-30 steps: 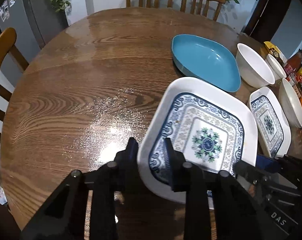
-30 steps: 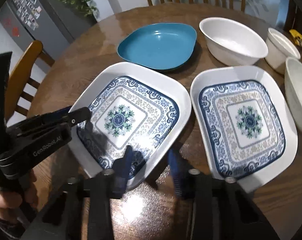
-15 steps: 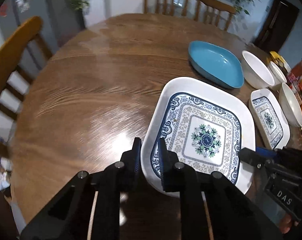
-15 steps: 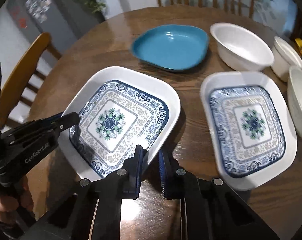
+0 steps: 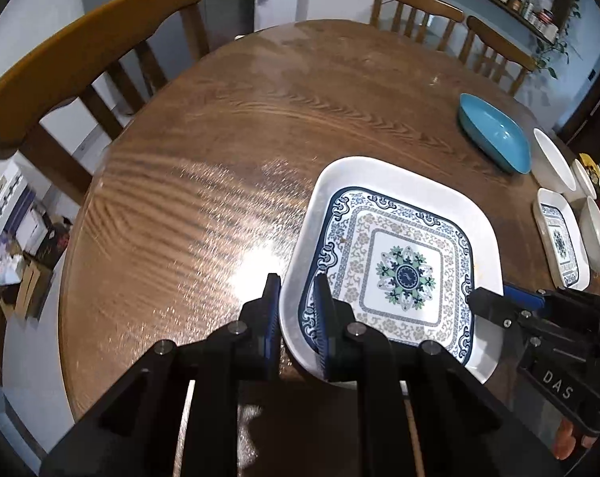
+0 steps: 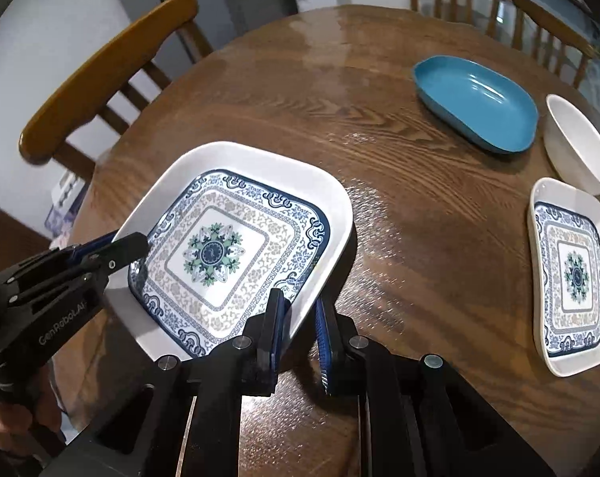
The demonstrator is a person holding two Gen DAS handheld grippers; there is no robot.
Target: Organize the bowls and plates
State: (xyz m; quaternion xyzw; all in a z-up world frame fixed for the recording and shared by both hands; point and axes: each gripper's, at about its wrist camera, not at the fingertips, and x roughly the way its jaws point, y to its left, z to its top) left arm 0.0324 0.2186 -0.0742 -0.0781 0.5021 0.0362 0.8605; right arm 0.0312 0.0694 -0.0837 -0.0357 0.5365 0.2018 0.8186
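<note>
Patterned plate (image 5: 403, 274) clamped between both grippers' fingers (image 6: 274, 326)

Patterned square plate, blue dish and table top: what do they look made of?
Patterned square plate: glossy glazed ceramic or melamine, printed blue motif; cannot tell which. Blue dish: same doubt, smooth solid glaze with highlights. Table: wood, visible grain, shiny varnish reflecting light.
</note>
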